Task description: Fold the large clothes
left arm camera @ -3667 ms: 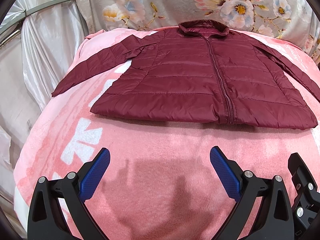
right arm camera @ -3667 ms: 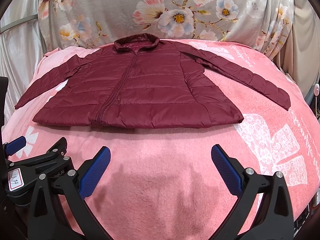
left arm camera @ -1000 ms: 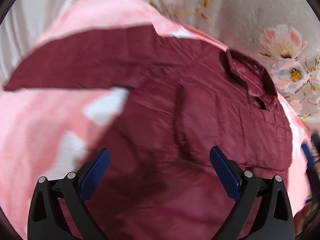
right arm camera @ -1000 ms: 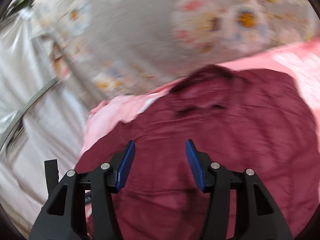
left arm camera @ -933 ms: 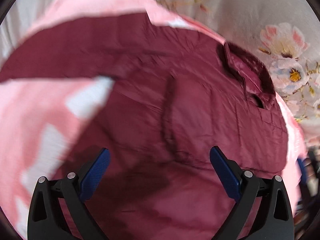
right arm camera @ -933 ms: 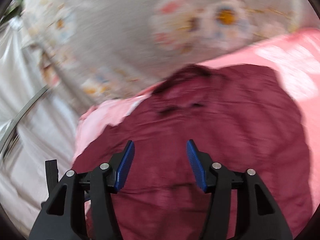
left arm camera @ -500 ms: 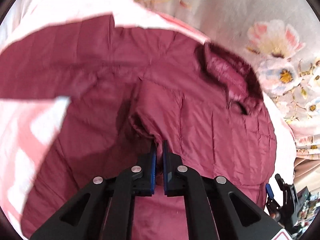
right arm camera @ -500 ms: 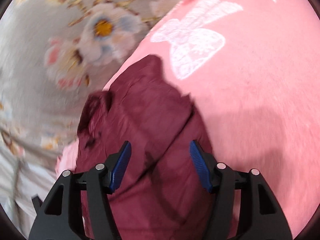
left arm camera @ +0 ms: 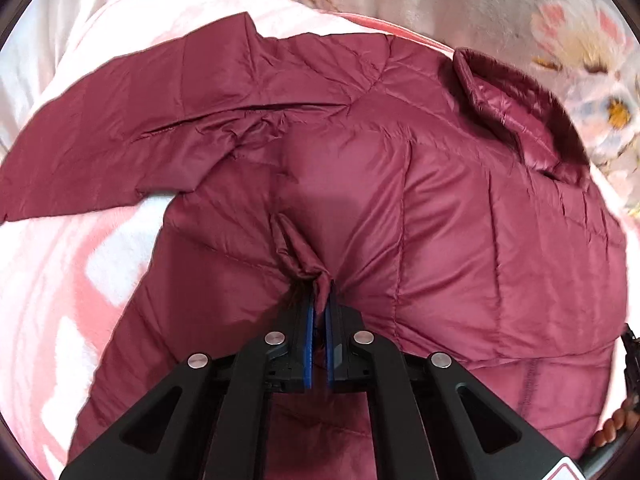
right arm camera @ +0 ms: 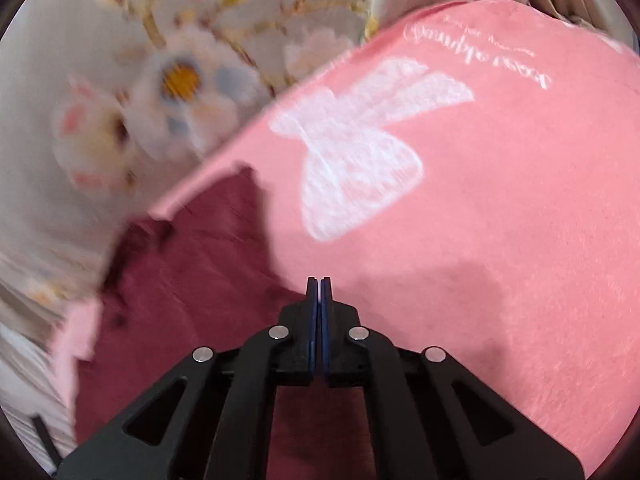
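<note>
While the left gripper (left arm camera: 319,300) pinches a small bunch of the jacket (left arm camera: 440,240) fabric between its blue pads (left arm camera: 308,344), the jaws sit almost fully together with only that fold between them. Fabric puckers up into a ridge just beyond the fingertips, creases running out from the pinch point. Jacket is dark red, quilted, lying flat on the pink blanket (left arm camera: 60,280); one sleeve (left arm camera: 120,132) stretches out to the left, collar (left arm camera: 516,120) sits at the far right, near the flowered cloth (left arm camera: 580,40) behind the bed.

Right gripper (right arm camera: 319,282): jaws clamped fully together, having just snapped closed; tips meet right at the jacket's edge, where dark red meets pink. Can't tell from this view whether any fabric is caught between the pads. Jacket fills the near left of that view, blanket with a white bow print (right arm camera: 360,160) and white script fills the right. Flowered cloth is blurred at far left. Blanket under both grippers is one continuous surface.
</note>
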A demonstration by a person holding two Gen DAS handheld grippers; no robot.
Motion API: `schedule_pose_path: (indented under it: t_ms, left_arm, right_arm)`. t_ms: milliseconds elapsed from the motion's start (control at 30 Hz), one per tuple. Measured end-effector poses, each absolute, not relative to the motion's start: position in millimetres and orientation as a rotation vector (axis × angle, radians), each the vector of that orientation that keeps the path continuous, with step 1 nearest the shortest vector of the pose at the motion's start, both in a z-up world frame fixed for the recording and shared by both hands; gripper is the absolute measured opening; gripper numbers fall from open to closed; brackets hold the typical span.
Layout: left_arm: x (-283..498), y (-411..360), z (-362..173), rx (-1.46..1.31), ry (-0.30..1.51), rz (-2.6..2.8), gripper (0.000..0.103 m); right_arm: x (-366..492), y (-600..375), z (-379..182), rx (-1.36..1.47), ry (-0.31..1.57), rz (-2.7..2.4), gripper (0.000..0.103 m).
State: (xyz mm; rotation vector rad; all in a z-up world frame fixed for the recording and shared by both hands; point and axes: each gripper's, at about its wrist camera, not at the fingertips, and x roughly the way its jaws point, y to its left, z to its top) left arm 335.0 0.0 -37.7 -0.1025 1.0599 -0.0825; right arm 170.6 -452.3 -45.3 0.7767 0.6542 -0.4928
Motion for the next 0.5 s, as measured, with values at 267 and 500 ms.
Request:
schedule_pose_path:
  t_ms: [267, 500]
  left_arm:
    - [324, 9, 14, -0.111, 0.937, -0.056, 0.031]
    - [334, -50, 33, -0.072, 0.879, -0.212, 0.057]
  right_arm:
    - [175, -400, 29, 0.571, 0.559, -0.38, 0.004]
    - [252, -311, 27, 0.325, 0.676, -0.223, 0.012]
